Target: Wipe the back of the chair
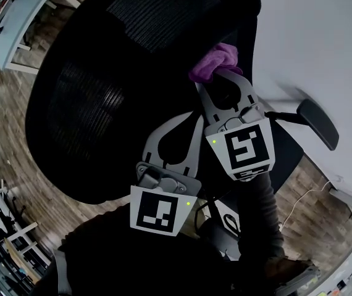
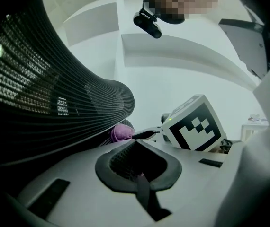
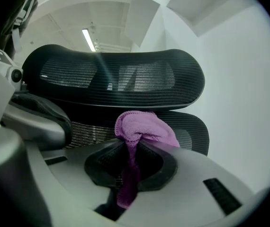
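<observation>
Cloth [image 3: 142,126] in right tongs [image 3: 130,146] at chair back [image 1: 102,85] edge

We see 2 grey plastic claws: left claw [image 1: 193,118] & right claw [image 1: 220,79], each w/ curved jaws edged in black padding. Each carries a white cube w/ black square markers & 1 green LED: left cube [image 1: 159,210], right cube [image 1: 245,150]. Dark sleeve [image 1: 259,217] on right arm.
</observation>
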`<act>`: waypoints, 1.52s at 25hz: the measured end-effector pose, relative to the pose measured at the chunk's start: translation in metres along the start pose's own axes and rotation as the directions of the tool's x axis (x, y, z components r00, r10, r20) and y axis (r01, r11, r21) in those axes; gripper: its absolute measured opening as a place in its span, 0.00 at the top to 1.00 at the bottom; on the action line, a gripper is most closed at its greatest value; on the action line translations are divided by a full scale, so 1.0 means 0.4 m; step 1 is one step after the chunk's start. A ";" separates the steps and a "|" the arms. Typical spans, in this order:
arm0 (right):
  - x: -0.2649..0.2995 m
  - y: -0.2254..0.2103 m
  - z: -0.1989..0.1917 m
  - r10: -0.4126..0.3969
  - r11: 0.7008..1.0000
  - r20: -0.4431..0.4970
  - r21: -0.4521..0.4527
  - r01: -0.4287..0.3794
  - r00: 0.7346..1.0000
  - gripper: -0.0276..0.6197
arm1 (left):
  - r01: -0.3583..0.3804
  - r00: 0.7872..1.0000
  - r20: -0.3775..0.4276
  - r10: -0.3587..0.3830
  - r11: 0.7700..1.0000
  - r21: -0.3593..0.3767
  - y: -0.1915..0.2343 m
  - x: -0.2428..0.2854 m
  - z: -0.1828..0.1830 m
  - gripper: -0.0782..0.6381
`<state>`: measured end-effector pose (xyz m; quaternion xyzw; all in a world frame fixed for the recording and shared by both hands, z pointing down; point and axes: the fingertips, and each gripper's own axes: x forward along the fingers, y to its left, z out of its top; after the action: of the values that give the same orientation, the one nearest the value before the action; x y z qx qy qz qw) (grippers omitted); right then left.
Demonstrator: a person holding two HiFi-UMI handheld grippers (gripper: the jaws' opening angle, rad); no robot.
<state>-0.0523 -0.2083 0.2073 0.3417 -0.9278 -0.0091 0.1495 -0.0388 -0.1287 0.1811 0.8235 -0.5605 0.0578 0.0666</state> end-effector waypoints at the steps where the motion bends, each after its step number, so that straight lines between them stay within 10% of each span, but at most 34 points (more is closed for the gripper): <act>1: 0.001 -0.005 0.000 -0.003 1.000 -0.001 -0.001 0.003 1.000 0.89 | 0.003 1.000 -0.001 -0.003 1.000 0.000 -0.001 0.001 -0.001 0.88; 38: 0.032 -0.218 0.008 -0.163 0.986 -0.009 0.036 0.163 0.987 0.89 | 0.088 0.996 -0.027 -0.088 0.996 -0.001 -0.026 0.044 0.002 0.88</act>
<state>-0.0076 -0.2836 0.1973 0.4191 -0.8964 -0.0031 0.1445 -0.0226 -0.1412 0.1828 0.8465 -0.5228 0.0659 0.0767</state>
